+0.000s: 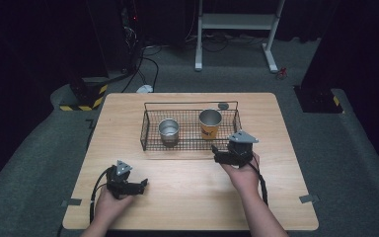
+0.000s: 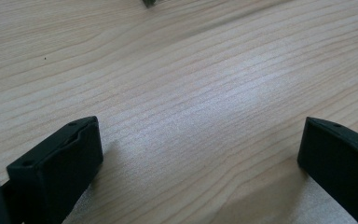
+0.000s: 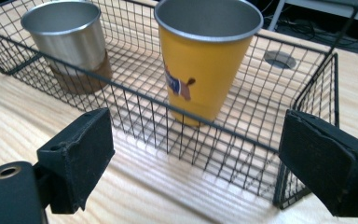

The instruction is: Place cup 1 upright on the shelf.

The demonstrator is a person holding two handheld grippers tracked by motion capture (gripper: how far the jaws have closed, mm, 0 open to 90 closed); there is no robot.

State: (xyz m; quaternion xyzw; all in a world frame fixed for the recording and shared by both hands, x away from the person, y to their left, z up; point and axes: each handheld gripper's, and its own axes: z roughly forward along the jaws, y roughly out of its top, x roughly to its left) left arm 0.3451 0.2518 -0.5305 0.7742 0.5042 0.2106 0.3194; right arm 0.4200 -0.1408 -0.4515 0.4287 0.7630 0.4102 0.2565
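Two tools work over one wooden table (image 1: 187, 197), each held in one of the person's hands. Taking the wire basket (image 1: 150, 144) as the landmark: the left tool (image 1: 143, 183) lies nearest the person, well short of the basket and off toward its left front corner, low over bare wood. In the left gripper view its two black jaws stand wide apart with nothing but table grain between them, so it is released and empty.

The right tool (image 1: 216, 152) sits farther in, just before the basket's front wall near its right end. In the right gripper view its jaws are likewise spread wide, one to each side of the basket's front right stretch, gripping nothing; whether they touch the wire cannot be told.

There is one basket, black, rectangular, with an arched wire handle along its far side. It holds two cups, both upright and both empty as far as their open mouths show. The yellow cup (image 3: 205, 70) stands in the basket's right half, directly beyond the right tool, with a small printed figure on its side and a metal inside. The silver cup (image 3: 70, 39) stands in the left half, well apart from the yellow one.

Just beyond the basket's far right corner, one small round grey insert (image 3: 279, 59) is set in the table
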